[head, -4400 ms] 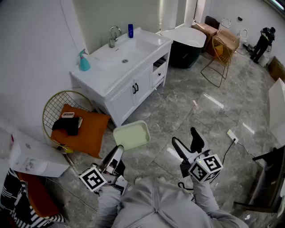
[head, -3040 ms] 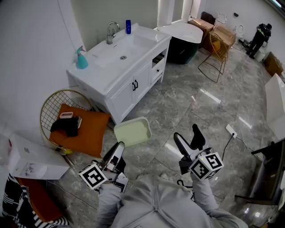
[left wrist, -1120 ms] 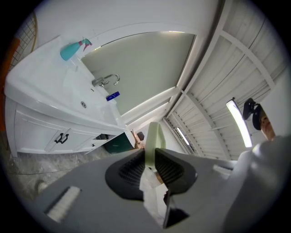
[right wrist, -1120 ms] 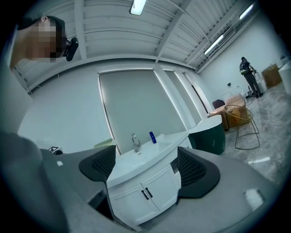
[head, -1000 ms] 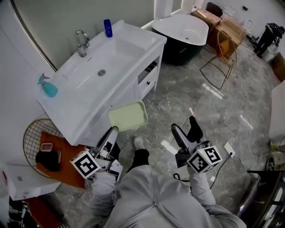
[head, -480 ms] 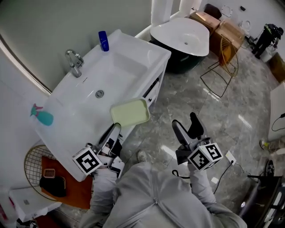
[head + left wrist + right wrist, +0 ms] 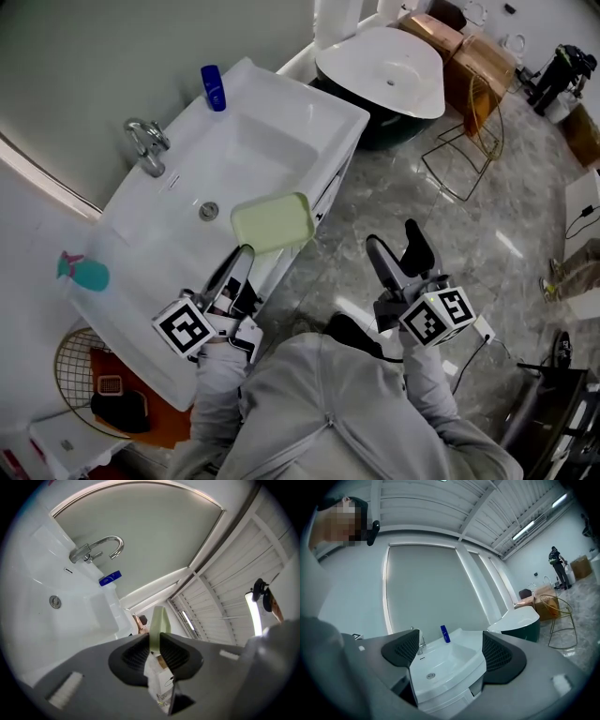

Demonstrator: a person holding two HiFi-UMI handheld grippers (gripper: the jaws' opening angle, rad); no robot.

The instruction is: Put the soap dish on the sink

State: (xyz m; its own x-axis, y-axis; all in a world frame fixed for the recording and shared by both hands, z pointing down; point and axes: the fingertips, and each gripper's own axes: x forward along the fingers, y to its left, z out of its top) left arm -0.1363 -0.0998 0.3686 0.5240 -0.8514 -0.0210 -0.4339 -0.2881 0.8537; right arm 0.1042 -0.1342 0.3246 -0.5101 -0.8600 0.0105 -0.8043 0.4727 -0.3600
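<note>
The soap dish (image 7: 273,223), pale green and held flat, now hangs over the front rim of the sink (image 7: 309,103), just on the near side of the basin and close to its drain (image 7: 208,211). Half a second ago it was only at the sink's front corner, and a second ago it was short of the sink altogether, so the carry is nearly over and what remains is to lower it and let go. From above it seems to be clear of the sink's surface, though contact cannot be ruled out.

The left gripper (image 7: 242,258) has its jaws clamped tight on the dish's near edge, the thin rim pinched between the ribbed pads. The right gripper (image 7: 394,236) is off the sink's front, over the floor, its jaws wide apart with nothing between them.

Against the earliest frame, the person has walked up from well away from the sink; the faucet (image 7: 142,141) and blue bottle (image 7: 214,87) on the sink's far side now sit near.
</note>
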